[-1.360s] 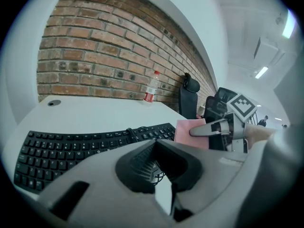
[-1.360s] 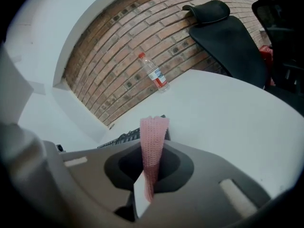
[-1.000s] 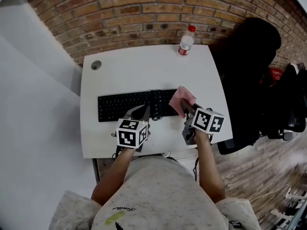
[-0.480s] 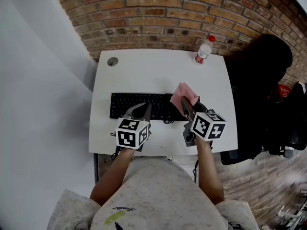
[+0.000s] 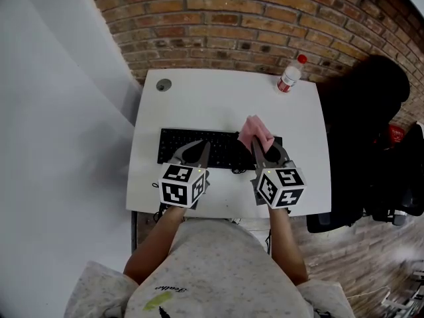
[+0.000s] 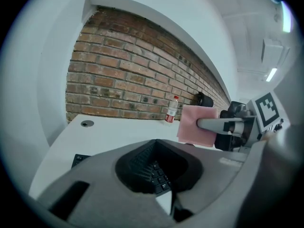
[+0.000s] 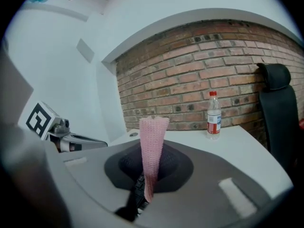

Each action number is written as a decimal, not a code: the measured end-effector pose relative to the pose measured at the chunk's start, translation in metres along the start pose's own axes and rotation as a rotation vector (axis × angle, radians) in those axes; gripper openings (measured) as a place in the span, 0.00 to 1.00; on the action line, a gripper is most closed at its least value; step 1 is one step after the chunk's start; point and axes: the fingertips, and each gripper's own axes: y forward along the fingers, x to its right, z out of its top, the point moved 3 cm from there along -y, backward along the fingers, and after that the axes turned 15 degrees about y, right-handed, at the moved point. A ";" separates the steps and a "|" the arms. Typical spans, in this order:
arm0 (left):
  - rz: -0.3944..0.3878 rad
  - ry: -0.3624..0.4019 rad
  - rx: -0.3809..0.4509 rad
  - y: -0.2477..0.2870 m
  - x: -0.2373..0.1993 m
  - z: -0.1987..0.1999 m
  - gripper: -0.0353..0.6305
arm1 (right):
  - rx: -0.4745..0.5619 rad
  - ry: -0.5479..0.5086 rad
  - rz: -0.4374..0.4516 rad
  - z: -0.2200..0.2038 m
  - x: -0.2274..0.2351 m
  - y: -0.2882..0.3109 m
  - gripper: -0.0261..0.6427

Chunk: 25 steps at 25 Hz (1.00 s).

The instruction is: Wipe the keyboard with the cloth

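A black keyboard (image 5: 212, 148) lies across the white desk (image 5: 218, 98). My right gripper (image 5: 257, 144) is shut on a pink cloth (image 5: 254, 132), which stands up over the keyboard's right part. In the right gripper view the cloth (image 7: 152, 156) rises upright between the jaws of the right gripper (image 7: 146, 196), with keys showing below it. My left gripper (image 5: 197, 148) hovers over the keyboard's middle front, shut with nothing in it. In the left gripper view, keys (image 6: 156, 171) show through the closed jaws of the left gripper (image 6: 164, 201), and the cloth (image 6: 197, 125) hangs at the right.
A plastic bottle (image 5: 289, 75) with a red cap stands at the desk's back right corner, against a brick wall. A round cable grommet (image 5: 163, 85) sits at the back left. A black chair (image 5: 371, 105) stands right of the desk.
The right gripper has swung to point straight ahead and carried the cloth leftward, from the keyboard's right end to further over the keys. The left gripper has stayed put.
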 end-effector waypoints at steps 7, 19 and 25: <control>-0.010 -0.005 -0.005 0.000 0.003 0.001 0.05 | -0.004 -0.037 0.007 0.001 -0.005 0.000 0.07; -0.021 -0.007 -0.008 0.001 0.005 -0.003 0.05 | 0.006 -0.032 0.002 0.001 -0.005 -0.001 0.07; -0.017 -0.008 -0.009 0.001 0.007 -0.003 0.05 | 0.003 -0.035 0.005 0.001 -0.004 -0.003 0.07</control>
